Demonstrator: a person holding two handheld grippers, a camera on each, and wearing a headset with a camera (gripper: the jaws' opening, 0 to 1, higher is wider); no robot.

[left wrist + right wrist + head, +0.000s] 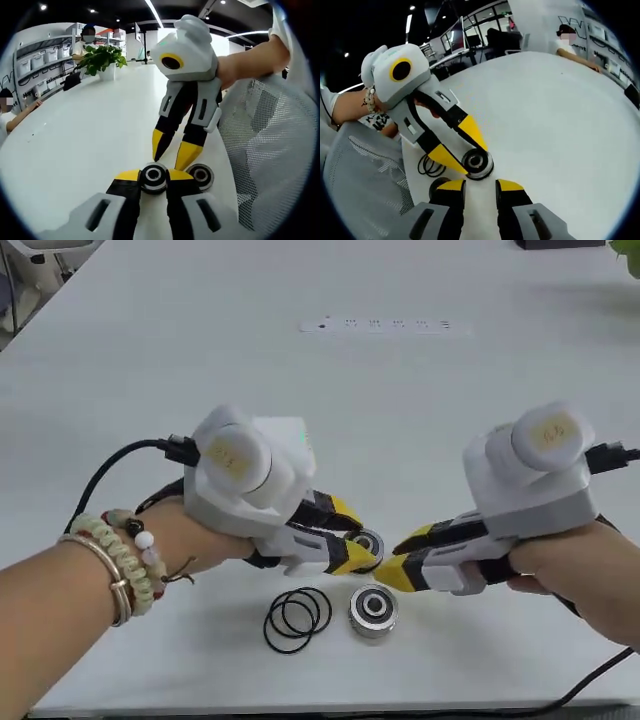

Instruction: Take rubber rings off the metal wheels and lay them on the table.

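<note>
Left claw [355, 537] is pinched on a small metal wheel [368, 543], with one yellow tip on each side of its rim, and holds it low over the white desk [200, 360]. Whether the wheel touches the surface cannot be told. In the left gripper view a dark band runs round the outside of this wheel, but it is not clear whether that is a rubber ring. The right claw [398, 560] points at the same wheel from the opposite side. Its jaws are spread and grip nothing, and its tips sit just beside the wheel; contact cannot be made out. The right gripper view shows the gap between its own two tips plainly, with the held wheel straight ahead. A second wheel [372, 611] lies flat on the desk nearer the person, just below the two claws in the head view. To its left, near it but apart, a few thin black rubber rings [297, 618] lie flat and overlap one another. The left wrist wears several beaded bracelets [118, 562], and a black cable [100, 480] trails from the back of the left gripper. Farther up the desk is a white socket strip [385, 325]. A potted plant [102, 57] stands at the far end in the left gripper view.
</note>
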